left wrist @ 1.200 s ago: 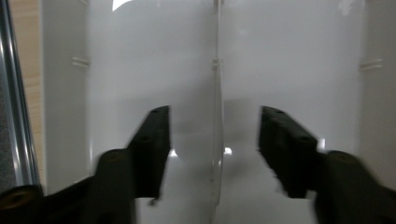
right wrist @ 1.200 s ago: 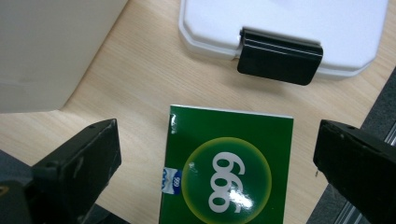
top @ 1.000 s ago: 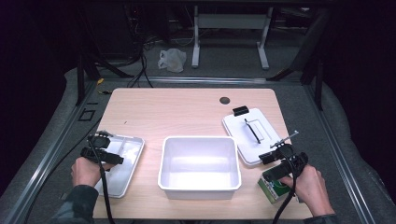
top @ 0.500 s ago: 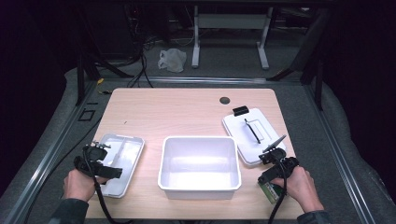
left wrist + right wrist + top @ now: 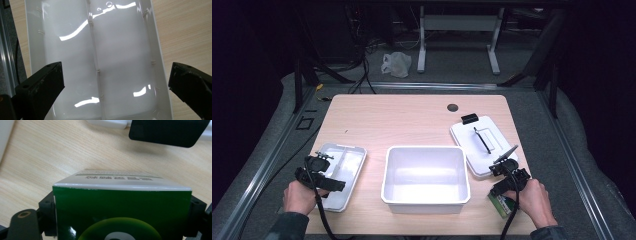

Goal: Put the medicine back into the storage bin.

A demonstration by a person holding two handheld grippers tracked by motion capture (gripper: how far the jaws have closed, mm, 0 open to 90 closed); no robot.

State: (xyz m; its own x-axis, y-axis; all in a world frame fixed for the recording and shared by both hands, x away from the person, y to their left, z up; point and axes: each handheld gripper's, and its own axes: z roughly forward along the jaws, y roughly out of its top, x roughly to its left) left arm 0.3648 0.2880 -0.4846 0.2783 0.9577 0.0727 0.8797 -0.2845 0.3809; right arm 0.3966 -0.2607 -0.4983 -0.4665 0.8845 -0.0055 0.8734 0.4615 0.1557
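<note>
The green box sits between the two jaws of the right claw, at the near right corner of the table. In the right gripper view its green face spans the whole gap from one black jaw to the other, with both jaws set against its sides; these jaws have just been closing, and they now pinch the box. Its white top panel, with a line of print, faces away from the claw. The right hand wraps the claw's body from behind, forearm coming in from the near edge, claw pointing forward and down onto the table.

Just beyond this claw lies the white lid with a dark handle, flat on the table; its black clip shows at the top of the right gripper view. To the claw's left stands the large white bin, open side up.

The left claw is spread wide with nothing between its jaws, which hang above the divided white tray; the tray's centre rib runs straight ahead between them. The left hand grips it from the near side, claw angled down over the tray's near end.
</note>
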